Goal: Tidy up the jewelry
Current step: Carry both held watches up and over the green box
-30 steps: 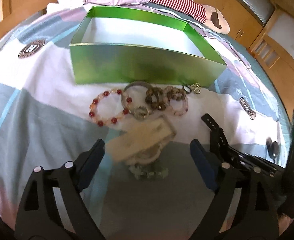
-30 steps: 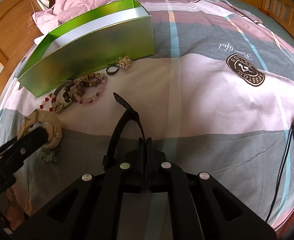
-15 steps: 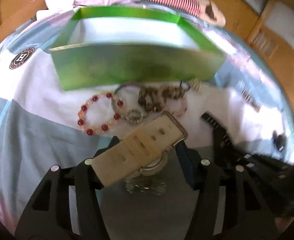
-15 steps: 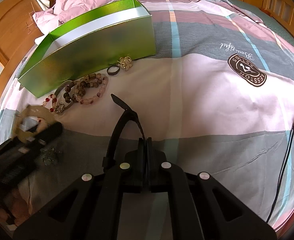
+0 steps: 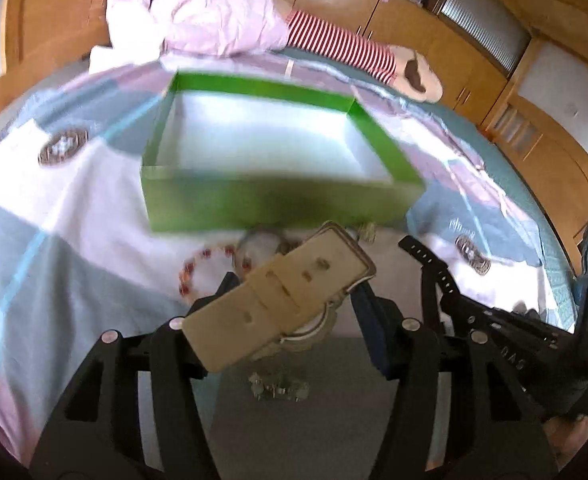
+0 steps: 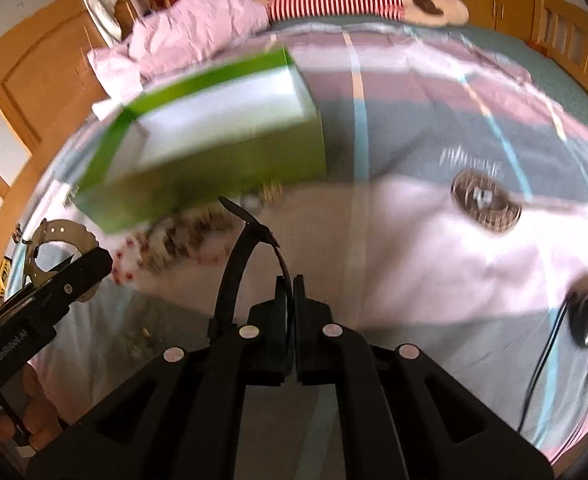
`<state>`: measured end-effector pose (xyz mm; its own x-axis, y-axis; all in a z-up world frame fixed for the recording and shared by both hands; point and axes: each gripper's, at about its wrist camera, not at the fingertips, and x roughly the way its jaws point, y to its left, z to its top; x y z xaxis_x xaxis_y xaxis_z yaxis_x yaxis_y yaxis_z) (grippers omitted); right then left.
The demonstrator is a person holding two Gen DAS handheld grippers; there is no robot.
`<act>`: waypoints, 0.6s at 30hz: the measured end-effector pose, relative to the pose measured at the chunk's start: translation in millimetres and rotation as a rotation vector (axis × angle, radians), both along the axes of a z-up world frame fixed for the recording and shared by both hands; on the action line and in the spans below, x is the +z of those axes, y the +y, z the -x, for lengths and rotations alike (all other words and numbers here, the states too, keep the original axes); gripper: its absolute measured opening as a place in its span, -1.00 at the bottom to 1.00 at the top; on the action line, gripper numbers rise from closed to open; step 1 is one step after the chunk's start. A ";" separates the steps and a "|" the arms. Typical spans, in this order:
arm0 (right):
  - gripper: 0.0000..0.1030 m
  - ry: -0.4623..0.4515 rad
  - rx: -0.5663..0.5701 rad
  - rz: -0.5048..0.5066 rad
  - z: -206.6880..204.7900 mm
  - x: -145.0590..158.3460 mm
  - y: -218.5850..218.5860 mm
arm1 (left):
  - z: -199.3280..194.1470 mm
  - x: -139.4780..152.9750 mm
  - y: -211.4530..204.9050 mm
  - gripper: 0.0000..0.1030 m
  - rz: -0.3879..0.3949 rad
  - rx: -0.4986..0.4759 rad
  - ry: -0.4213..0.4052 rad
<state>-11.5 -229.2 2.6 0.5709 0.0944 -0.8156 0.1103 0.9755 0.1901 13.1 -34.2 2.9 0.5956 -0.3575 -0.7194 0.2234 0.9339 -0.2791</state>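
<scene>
The green box (image 5: 278,200) at twelve o'clock is empty. Left gripper (image 5: 294,300) jaws clamp a tan watch (image 5: 278,300), right gripper (image 6: 288,292) jaws pinch a black watch (image 6: 238,264); bracelets (image 5: 210,264) remain on the bed (image 5: 54,240).

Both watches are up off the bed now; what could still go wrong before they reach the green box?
The tan watch sits askew in the left hand-held gripper, so it may twist free. The right hand-held gripper pinches only the black watch strap, which may slip. Either could snag the green box wall.

Both grippers are matte black, with blue-padded fingers (image 5: 367,320), silver screws and white lettering.
</scene>
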 end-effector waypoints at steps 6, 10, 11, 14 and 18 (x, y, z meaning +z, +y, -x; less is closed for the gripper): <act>-0.92 -0.147 0.015 0.002 -42.3 56.5 1.5 | -41.3 38.5 5.0 0.12 -0.022 0.030 -0.081; -0.92 -0.205 0.048 0.015 -91.0 63.2 15.0 | -92.6 37.0 13.1 0.12 -0.026 0.087 -0.079; -0.92 -0.199 0.052 0.021 -100.4 60.5 17.7 | -106.9 32.0 15.4 0.12 -0.027 0.102 -0.073; -0.92 -0.151 0.068 0.045 -134.2 38.1 31.2 | -133.1 15.9 18.2 0.12 -0.031 0.125 -0.032; -0.76 -0.079 0.065 0.052 -161.8 4.7 39.8 | -148.0 2.0 14.9 0.14 -0.045 0.119 0.002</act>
